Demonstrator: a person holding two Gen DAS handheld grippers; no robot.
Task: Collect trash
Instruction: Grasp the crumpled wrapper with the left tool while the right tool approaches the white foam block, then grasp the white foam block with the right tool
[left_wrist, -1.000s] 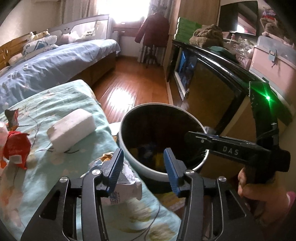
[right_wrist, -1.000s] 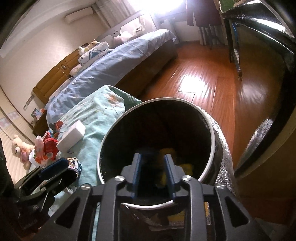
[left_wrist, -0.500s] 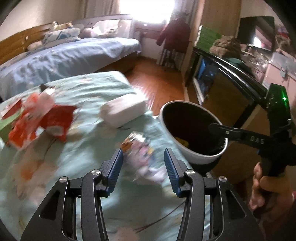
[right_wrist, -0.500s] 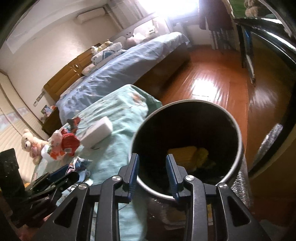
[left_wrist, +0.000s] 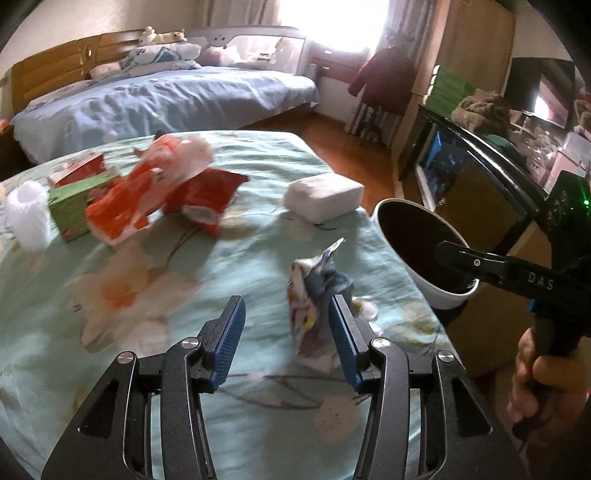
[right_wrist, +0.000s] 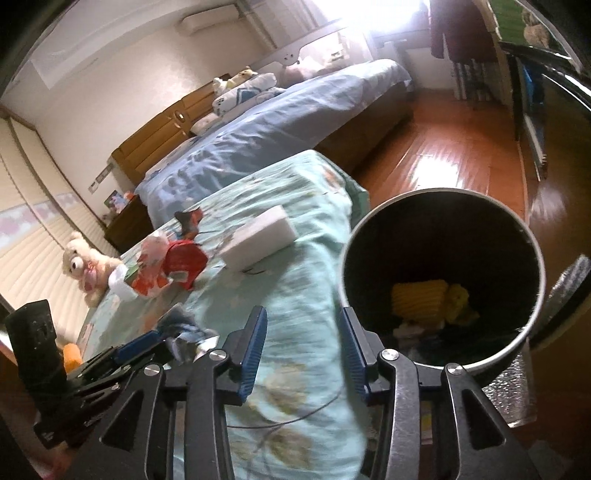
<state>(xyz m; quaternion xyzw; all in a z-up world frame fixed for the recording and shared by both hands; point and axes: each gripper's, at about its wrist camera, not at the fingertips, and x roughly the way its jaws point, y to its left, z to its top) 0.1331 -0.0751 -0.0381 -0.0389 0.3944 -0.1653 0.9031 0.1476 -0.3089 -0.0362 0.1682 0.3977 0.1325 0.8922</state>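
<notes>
the left gripper (left_wrist: 286, 330) hangs over the green bed cover (left_wrist: 229, 258), its blue jaws part way apart with nothing squeezed. a crumpled wrapper (left_wrist: 317, 291) lies on the cover, just by the right-side jaw. more trash, red packets (left_wrist: 166, 192) and a white pack (left_wrist: 325, 197), lies farther back. the right gripper (right_wrist: 301, 345) has just been opening and holds nothing. the bin (right_wrist: 443, 280) stands beside the bed with yellow stuff (right_wrist: 424, 299) inside.

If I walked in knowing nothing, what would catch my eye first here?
Bright red snack wrappers heaped on the pale green bedspread, with a white block beside them. A crumpled wrapper lies by the near blue-padded jaws. At the bed's edge stands a dark bin holding yellow trash.
</notes>
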